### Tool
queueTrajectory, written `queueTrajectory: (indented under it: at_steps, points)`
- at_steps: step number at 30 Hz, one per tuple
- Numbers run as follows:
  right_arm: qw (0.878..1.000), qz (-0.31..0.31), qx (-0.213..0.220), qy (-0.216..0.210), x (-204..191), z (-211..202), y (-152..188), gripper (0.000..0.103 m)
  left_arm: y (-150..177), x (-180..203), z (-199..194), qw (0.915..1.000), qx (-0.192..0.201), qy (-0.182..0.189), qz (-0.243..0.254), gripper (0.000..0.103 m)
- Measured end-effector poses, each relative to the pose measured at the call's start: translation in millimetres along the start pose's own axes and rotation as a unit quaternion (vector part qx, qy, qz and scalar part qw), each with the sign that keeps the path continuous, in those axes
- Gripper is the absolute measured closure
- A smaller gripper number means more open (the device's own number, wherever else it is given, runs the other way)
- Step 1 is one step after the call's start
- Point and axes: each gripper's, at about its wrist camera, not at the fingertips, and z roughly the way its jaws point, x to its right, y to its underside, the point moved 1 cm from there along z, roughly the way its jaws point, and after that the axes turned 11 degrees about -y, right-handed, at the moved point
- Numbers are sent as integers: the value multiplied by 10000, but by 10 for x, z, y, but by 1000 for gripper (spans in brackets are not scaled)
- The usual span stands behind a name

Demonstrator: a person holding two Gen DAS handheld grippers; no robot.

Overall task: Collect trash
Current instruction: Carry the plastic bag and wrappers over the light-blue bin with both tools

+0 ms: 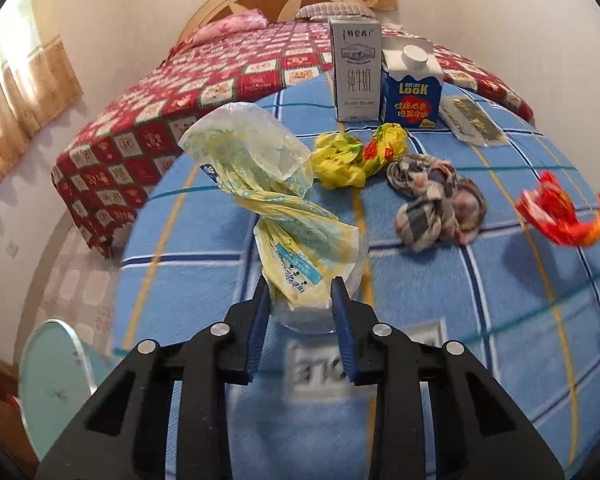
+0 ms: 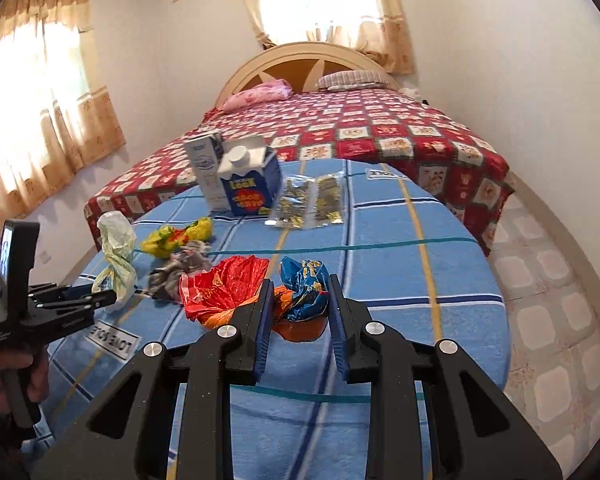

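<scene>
A round counter (image 2: 380,240) under a blue checked cloth stands at the foot of a bed (image 2: 380,128) spread with a red patterned quilt; cream walls, tan curtains over bright windows and a pale tiled floor close the room; the cloth carries a white patch reading "LOVE SOLE", seen upside down in the right wrist view. The left gripper (image 1: 300,292) points steeply down at the near edge, gripped at its handle by a hand (image 2: 4,376); its jaws stand narrow, pressed against the lower end of a twisted pale yellow plastic bag (image 1: 276,196), which rises upright from them. The right gripper (image 2: 300,284) tilts less steeply; its jaws are narrow too, closed on crumpled foil wrappers (image 2: 304,292), blue and orange, with a red wrapper (image 2: 224,288) bunched against the left finger. The remaining trash lies farther along the cloth: a yellow crumpled wrapper (image 1: 356,152), a grey checked rag (image 1: 436,200) just beside it, and a clear packet with gold print (image 1: 470,120) lying flat. At the far edge a tall white milk carton (image 1: 356,68) with Chinese characters stands touching a blue carton (image 1: 412,88) marked "LOOK" under a white screw cap.
</scene>
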Motion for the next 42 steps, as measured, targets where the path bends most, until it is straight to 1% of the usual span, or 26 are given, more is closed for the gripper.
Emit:
queueTrajectory:
  at_steps: [5,7,11,16,19,28,33,42]
  points:
    - [9995,-203,36,-253,-291,44,-37,76,229,-289,-239,9999,110,-74,38,72]
    - [9988,-325,-10,-372,-445,129,-41,76,301,-398,-307,9998,146,-145,23,72]
    - [9971,-478,-79,-583,-704,305,-41,76,429,-639,-412,9990,229,-392,-43,72]
    - [9933,-701,-155,-909,-1096,532,-71,76,558,-956,-464,9973,216,-675,-179,72]
    - [9906,-843,-205,-1057,-1319,661,-88,76,643,-1148,-468,9964,147,-794,-260,72]
    - [9805,-1258,-415,-1455,-1974,1023,-96,76,850,-1556,-454,9929,-40,-1095,-469,72]
    - [9753,-1431,-533,-1597,-2205,1169,-78,76,1004,-1828,-455,9896,-178,-1291,-603,72]
    - [9650,-1729,-711,-1838,-2619,1375,14,76,1266,-2202,-443,9826,-433,-1594,-847,72]
